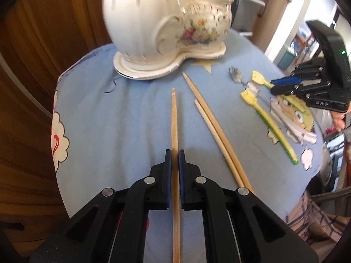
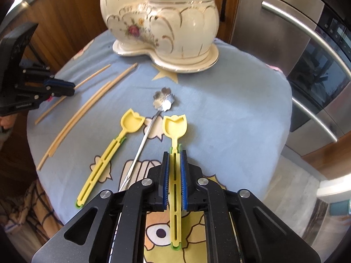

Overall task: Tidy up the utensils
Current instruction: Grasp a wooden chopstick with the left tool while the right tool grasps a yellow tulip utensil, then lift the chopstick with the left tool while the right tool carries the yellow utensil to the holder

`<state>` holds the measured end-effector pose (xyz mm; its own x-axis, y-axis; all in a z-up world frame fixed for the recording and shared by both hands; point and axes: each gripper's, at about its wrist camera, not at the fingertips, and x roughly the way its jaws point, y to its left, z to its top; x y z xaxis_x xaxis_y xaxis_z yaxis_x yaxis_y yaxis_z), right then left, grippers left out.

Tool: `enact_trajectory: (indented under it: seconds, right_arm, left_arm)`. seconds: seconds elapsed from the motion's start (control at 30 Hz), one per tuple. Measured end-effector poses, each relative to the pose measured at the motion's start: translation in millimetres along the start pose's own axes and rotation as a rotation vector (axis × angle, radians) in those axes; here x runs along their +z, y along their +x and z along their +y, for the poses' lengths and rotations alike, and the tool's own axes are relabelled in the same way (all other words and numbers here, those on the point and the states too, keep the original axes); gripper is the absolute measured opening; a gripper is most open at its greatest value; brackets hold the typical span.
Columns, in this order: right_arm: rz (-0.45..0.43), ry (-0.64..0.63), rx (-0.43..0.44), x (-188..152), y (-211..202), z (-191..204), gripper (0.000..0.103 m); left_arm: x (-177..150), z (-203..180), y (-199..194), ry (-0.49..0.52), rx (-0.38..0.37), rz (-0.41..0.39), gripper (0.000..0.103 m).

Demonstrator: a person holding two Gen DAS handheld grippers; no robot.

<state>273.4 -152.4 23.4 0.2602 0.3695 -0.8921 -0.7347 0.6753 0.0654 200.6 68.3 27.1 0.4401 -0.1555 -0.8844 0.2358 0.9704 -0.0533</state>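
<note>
My left gripper (image 1: 175, 153) is shut on a bamboo chopstick (image 1: 174, 114) that points toward the white floral ceramic utensil holder (image 1: 166, 22). Two more chopsticks (image 1: 210, 120) lie just to its right on the blue cartoon tablecloth (image 1: 105, 109). My right gripper (image 2: 174, 154) is shut on the handle of a yellow tulip-shaped spoon (image 2: 175, 125) lying on the cloth. A second yellow spoon (image 2: 109, 153) and a metal flower spoon (image 2: 163, 98) lie to its left. The holder (image 2: 182, 28) stands beyond them with utensils in it.
The left gripper (image 2: 70, 87) shows at the left of the right wrist view, and the right gripper (image 1: 276, 85) at the right of the left wrist view. A steel oven front (image 2: 307, 65) stands right of the table and wooden cabinets (image 1: 43, 43) stand behind it.
</note>
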Motion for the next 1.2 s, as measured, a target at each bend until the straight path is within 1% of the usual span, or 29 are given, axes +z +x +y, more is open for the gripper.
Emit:
enact_trajectory:
  seconds: [0.17,0.3,0.43,0.5,0.6,0.73,0.97,1.07,1.2]
  right_arm:
    - [-0.087,0.053,0.023,3.4,-16.1,-10.1,0.01]
    - [-0.201,0.111,0.048,3.4,-35.5,-15.9,0.01]
    - [-0.312,0.152,0.079,0.2,-52.3,-13.2,0.01]
    - [-0.344,0.164,0.088,-0.7,-57.2,-10.4,0.01]
    - [-0.378,0.165,0.105,0.8,-63.6,-5.8,0.01]
    - [-0.407,0.164,0.117,3.7,-70.1,-1.6,0.01]
    - [-0.447,0.169,0.127,4.5,-80.0,2.8,0.01]
    - [-0.465,0.175,0.127,6.3,-83.6,1.4,0.01]
    - [-0.493,0.185,0.133,10.7,-88.3,-1.0,0.01]
  left_arm:
    - [-6.8,9.1,-24.4,-0.04,0.008,-0.094,0.006]
    - [-12.1,10.8,-46.8,-0.061,0.035,-0.181,0.006]
    - [-15.4,4.9,-65.2,-0.067,0.081,-0.274,0.006]
    - [-17.1,0.4,-74.2,-0.068,0.103,-0.33,0.006]
    - [-16.0,-4.8,-83.7,-0.062,0.132,-0.385,0.006]
    - [-13.1,-8.3,-93.4,-0.07,0.14,-0.428,0.006]
    - [-5.3,-16.0,-96.6,-0.061,0.142,-0.463,0.006]
    - [-0.2,-19.8,-99.1,-0.045,0.162,-0.482,0.006]
    - [9.4,-21.1,-103.1,-0.044,0.156,-0.508,0.006]
